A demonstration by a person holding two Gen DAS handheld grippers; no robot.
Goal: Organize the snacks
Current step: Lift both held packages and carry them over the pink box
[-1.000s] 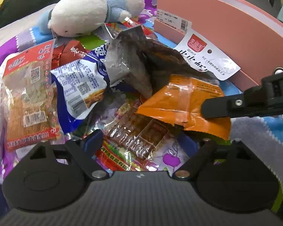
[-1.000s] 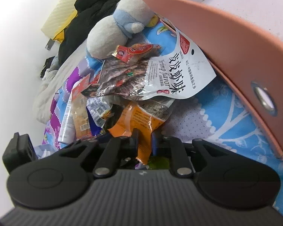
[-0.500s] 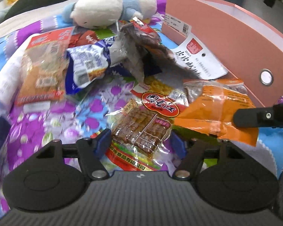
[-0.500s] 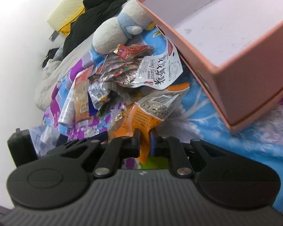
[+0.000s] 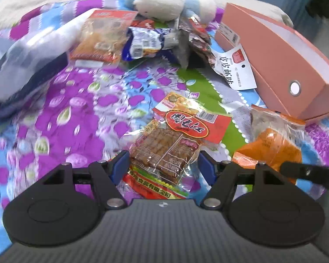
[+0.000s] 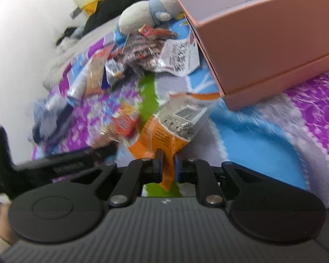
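My right gripper (image 6: 168, 161) is shut on an orange snack bag (image 6: 166, 131) and holds it above the blanket, below the corner of the open pink box (image 6: 263, 43). The same orange bag (image 5: 272, 144) shows at the right of the left wrist view. My left gripper (image 5: 163, 164) is open, its blue pads either side of a red and clear packet of brown dried snack (image 5: 173, 144) that lies on the blanket; whether the pads touch it I cannot tell. The pink box (image 5: 280, 61) stands at the far right.
A heap of other snack bags (image 5: 147, 41) and a white shrimp-flavour bag (image 5: 234, 65) lie at the far side by a white and blue plush toy (image 5: 168, 2). Folded cloth (image 5: 28, 59) lies at the left. A flowered blanket (image 5: 72, 114) covers the bed.
Both grippers have pulled back from the heap. The orange bag has come away with the right gripper, toward the box's near corner. The left gripper stays open around the red packet.
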